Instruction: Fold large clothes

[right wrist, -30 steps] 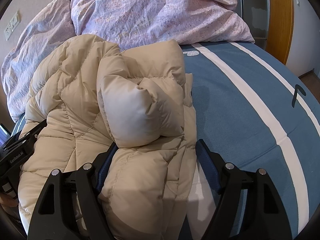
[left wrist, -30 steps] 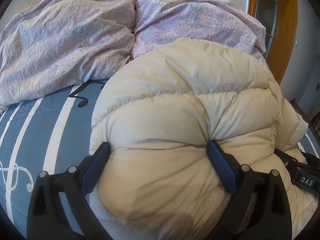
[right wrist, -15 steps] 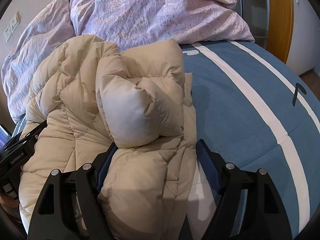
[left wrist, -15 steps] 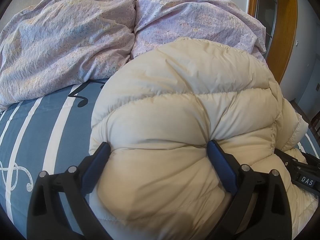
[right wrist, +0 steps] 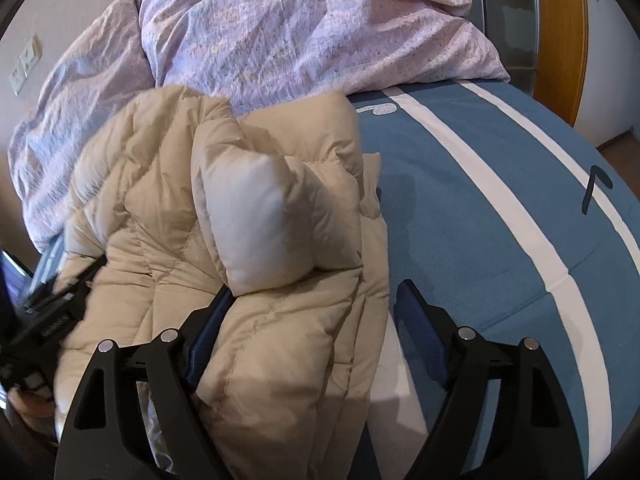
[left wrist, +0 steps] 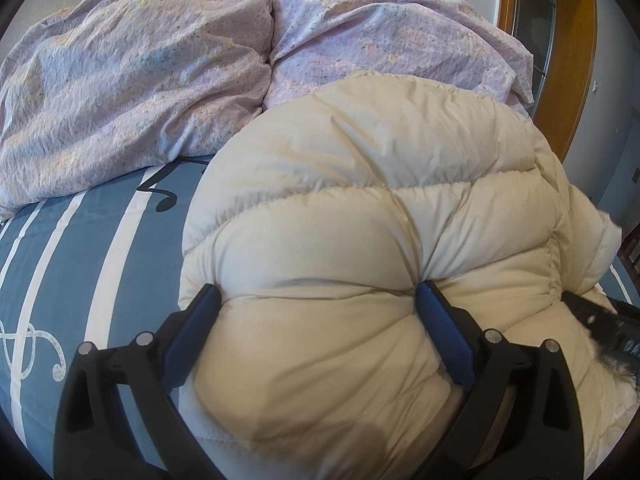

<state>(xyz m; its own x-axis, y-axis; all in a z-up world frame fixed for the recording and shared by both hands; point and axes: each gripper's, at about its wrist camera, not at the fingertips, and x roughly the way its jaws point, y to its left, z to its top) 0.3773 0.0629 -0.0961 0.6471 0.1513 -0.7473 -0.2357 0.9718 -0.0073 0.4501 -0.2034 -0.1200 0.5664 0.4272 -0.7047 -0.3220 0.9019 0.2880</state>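
A puffy cream down jacket [left wrist: 360, 208] lies bunched on the blue striped bed. My left gripper [left wrist: 318, 300] is open, its blue pads [left wrist: 192, 332] spread on either side of a thick roll of the jacket. In the right wrist view the jacket [right wrist: 260, 216] lies folded in a heap with a sleeve on top. My right gripper [right wrist: 312, 308] is open over the jacket's right edge, its left pad [right wrist: 208, 336] pressed against the padding and its right pad [right wrist: 420, 320] over the sheet. Each gripper shows in the other's view, the right one [left wrist: 600, 320] and the left one [right wrist: 48, 320].
Crumpled lilac pillows and duvet [left wrist: 160, 64] lie at the head of the bed behind the jacket. The blue sheet with white stripes [right wrist: 500, 200] stretches to the right. A wooden door frame [left wrist: 576, 40] stands beyond the bed's right side.
The right gripper has shifted slightly, so the left gripper looks blurred in its view. The jacket and left gripper have stayed almost still.
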